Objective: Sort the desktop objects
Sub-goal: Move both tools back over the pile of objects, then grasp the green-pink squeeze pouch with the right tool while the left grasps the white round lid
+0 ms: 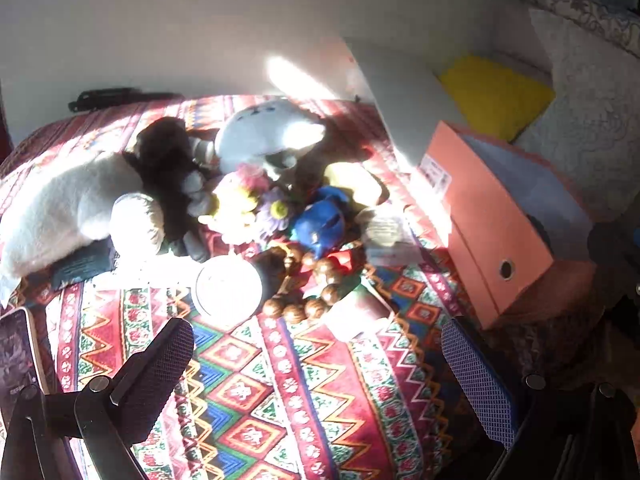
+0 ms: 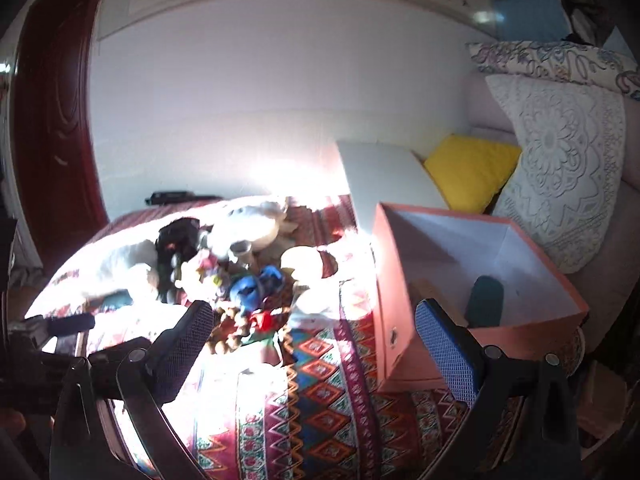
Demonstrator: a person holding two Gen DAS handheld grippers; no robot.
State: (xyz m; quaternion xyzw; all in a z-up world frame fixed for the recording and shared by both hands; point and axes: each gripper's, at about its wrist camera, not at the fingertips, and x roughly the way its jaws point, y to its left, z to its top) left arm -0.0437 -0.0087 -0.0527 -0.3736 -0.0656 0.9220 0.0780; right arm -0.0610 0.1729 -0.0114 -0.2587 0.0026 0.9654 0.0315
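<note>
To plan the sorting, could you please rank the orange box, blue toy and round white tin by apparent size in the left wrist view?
1. orange box, clearly largest
2. round white tin
3. blue toy, close to the tin; ranking unsure

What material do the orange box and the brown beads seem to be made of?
The orange box looks like matte cardboard: thin flat walls, a pale paper-like lining and a small metal-ringed hole in one wall. The brown beads look like polished wood: round, brown, with a soft shine in the sunlight, though glossy plastic cannot be excluded.
</note>
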